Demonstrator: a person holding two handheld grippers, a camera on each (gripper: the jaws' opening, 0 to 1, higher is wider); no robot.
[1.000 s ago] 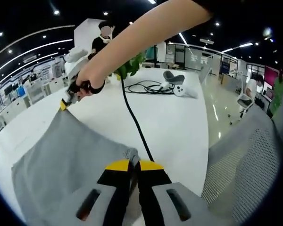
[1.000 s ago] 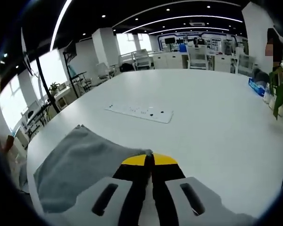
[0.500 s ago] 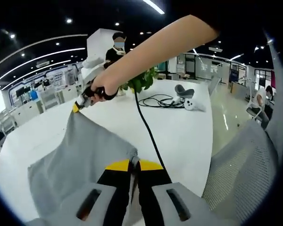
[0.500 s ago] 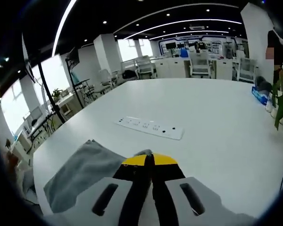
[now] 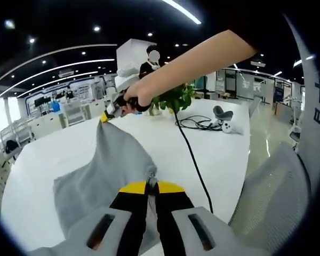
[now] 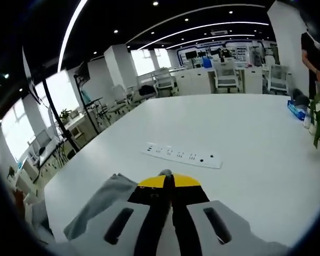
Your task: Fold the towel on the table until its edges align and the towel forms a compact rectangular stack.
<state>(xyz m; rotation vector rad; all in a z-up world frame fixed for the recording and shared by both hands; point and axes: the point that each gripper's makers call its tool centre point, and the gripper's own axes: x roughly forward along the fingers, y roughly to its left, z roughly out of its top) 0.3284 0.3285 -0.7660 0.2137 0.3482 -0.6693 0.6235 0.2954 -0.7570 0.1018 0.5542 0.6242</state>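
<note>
towel (image 5: 104, 170): grey, lifted off the white table (image 5: 53, 160), stretched between two held corners. left gripper (image 5: 151, 186) and right gripper (image 6: 168, 180): each pressed together, pinching a towel corner. progress: seemingly an early fold mid-carry; no edges aligned yet, no compact stack formed, laying down and further folds remain.

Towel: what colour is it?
Plain grey towel, clearest in the left gripper view.

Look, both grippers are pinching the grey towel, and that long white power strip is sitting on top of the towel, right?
Not quite. Both grippers do pinch the grey towel, but the power strip lies on the bare white table, apart from the towel. The right gripper view shows this. The left gripper and right gripper each clamp a corner.
</note>
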